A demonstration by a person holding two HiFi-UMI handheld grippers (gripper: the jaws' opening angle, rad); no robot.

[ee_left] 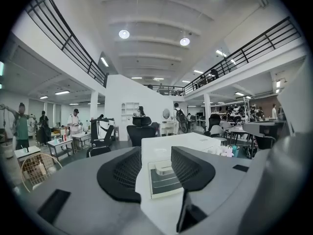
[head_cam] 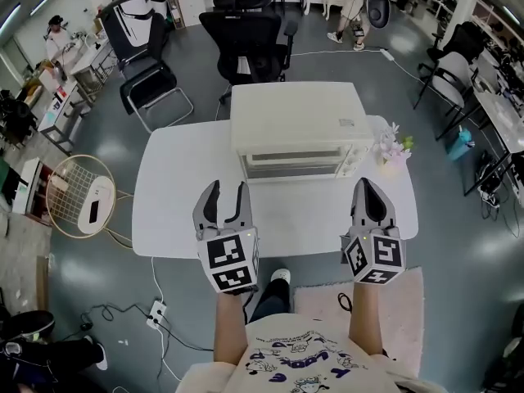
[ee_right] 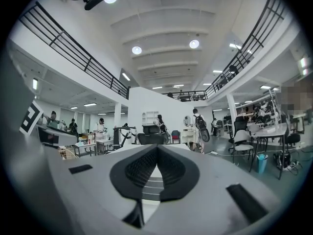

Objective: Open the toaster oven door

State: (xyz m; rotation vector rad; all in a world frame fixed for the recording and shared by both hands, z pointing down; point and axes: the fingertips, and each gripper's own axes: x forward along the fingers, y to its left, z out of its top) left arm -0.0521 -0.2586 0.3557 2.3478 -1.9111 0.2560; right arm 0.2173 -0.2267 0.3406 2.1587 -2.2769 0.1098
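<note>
Grippers poised low over the near edge of the table [head_cam: 176, 191], both aimed at the oven [head_cam: 295, 117] and well short of it. Left gripper [head_cam: 228, 188] with jaws spread wide, nothing between them but a clear sight of the oven front. Right gripper [head_cam: 366, 185] with jaws pressed together, holding nothing.

White table bare on the near side. Cream oven squarely at the far middle, front turned toward the person. Door [head_cam: 291, 164] shut flat against the body, untouched. Small bunch of flowers [head_cam: 393, 146] just beside the oven's right end.

Judged to be the approach step, with no contact made yet. Next move, by the look of it: carry the open left gripper forward to the door's upper edge, close on the handle there, then draw out and down — slowly, so as not to drag the light oven across the table. Handle itself hard to make out from above.
</note>
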